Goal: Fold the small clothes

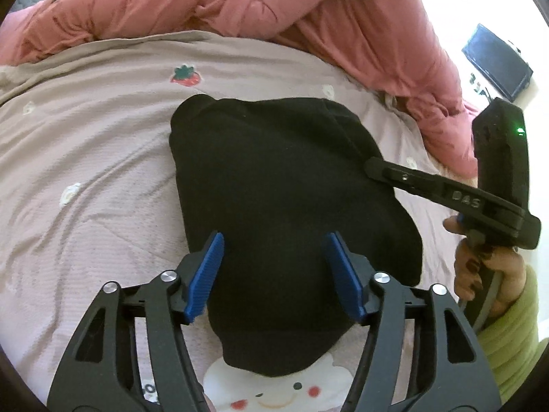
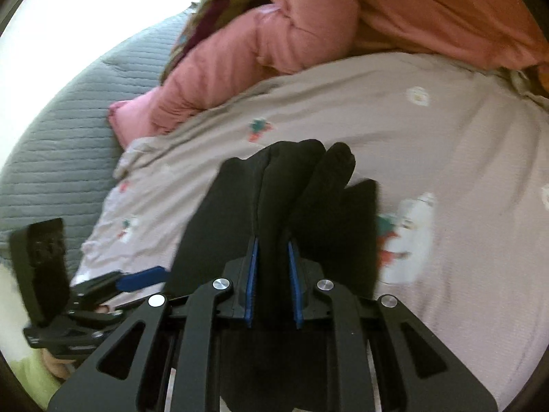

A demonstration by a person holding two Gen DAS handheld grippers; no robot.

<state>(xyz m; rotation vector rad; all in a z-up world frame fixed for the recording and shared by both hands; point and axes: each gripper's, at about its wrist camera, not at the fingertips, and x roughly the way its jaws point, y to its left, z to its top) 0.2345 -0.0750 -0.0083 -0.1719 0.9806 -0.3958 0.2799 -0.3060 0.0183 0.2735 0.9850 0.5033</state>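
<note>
A small black garment (image 1: 284,185) lies folded on a pale pink printed sheet (image 1: 85,171). My left gripper (image 1: 274,240) is open, its blue pads (image 1: 206,274) spread above the garment's near part, holding nothing. My right gripper (image 2: 272,243) is shut on a bunched fold of the black garment (image 2: 284,189), which stands up between its blue pads (image 2: 253,274). In the left wrist view the right gripper (image 1: 372,164) reaches in from the right and meets the garment's right edge.
A pink puffy duvet (image 1: 308,7) is heaped along the back of the bed. A grey quilted cover (image 2: 58,130) lies at the left. A dark device (image 1: 497,61) sits at the far right. The left gripper (image 2: 144,276) shows low left in the right wrist view.
</note>
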